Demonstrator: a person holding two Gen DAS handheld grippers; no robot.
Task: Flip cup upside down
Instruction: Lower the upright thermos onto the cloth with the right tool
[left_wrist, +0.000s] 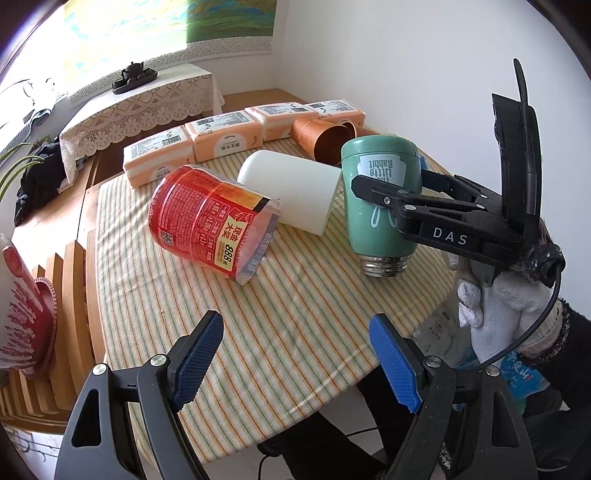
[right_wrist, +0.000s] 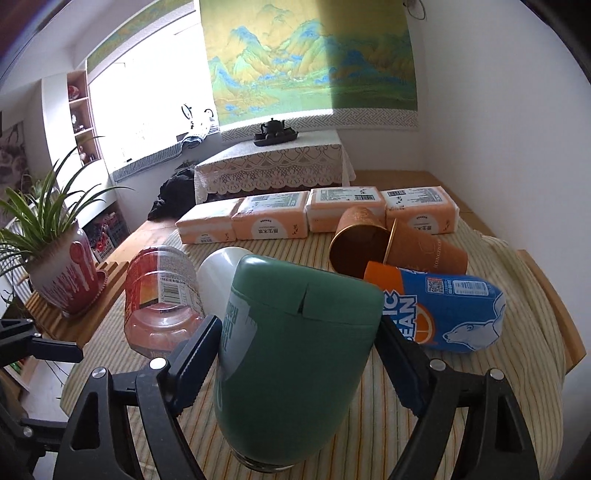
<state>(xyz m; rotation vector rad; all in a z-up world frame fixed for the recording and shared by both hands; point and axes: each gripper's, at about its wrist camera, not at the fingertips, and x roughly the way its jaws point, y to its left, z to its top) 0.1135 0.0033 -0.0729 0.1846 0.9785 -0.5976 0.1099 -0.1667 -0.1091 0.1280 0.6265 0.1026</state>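
Note:
A green cup (left_wrist: 380, 199) with a white label stands upside down on the striped tablecloth (left_wrist: 295, 314), its threaded metal mouth down. It fills the middle of the right wrist view (right_wrist: 295, 365). My right gripper (left_wrist: 391, 184) is shut on the green cup, its pads against the cup's two sides (right_wrist: 295, 354). My left gripper (left_wrist: 295, 358) is open and empty, low over the near part of the table, apart from the cup.
A red jar (left_wrist: 210, 225), a white cup (left_wrist: 291, 192) and two copper cups (left_wrist: 325, 138) lie on their sides behind. A blue can (right_wrist: 443, 314) lies at the right. Tissue packs (right_wrist: 273, 218) line the far edge. A potted plant (right_wrist: 59, 266) stands left.

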